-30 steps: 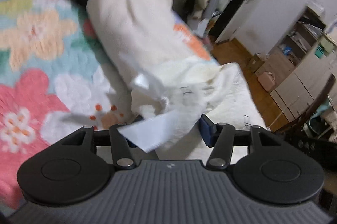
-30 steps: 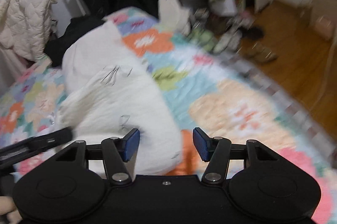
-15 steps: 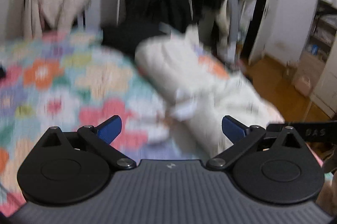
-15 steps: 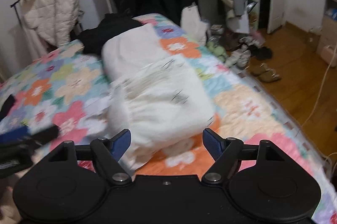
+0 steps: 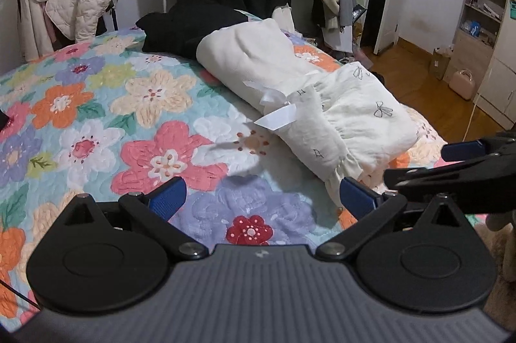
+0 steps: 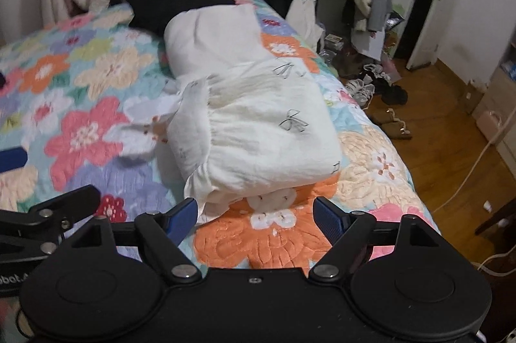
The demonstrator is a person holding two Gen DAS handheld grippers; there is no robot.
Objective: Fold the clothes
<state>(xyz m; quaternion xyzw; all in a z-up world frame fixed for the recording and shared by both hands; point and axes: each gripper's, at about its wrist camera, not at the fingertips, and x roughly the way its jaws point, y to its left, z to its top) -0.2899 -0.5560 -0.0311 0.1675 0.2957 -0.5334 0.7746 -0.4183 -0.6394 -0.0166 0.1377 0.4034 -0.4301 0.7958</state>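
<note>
Two blue-padded fingers of the left gripper [image 5: 262,197] stand wide apart in the left wrist view, with nothing between them but the floral quilt [image 5: 96,123] of the bed. At about one o'clock from the gripper lies the folded white garment [image 5: 354,120], printed with small dark bows, a white ribbon [image 5: 277,117] sticking out of its near left side. Beyond it at twelve o'clock sits a cream bundle [image 5: 248,55], touching the garment's far end, and behind that a black garment [image 5: 190,26]. The right gripper [image 5: 464,162] shows at three o'clock, apart from the cloth.

Seen from the right wrist, the right gripper [image 6: 254,218] is also spread wide and holds nothing. The folded white garment [image 6: 267,136] lies at twelve o'clock, its ruffled near edge just beside the left finger pad [image 6: 182,215]; whether they touch cannot be told. Part of the left gripper [image 6: 48,214] sits at nine o'clock. Shoes [image 6: 364,88] lie on the wooden floor [image 6: 451,130] at two o'clock.
</note>
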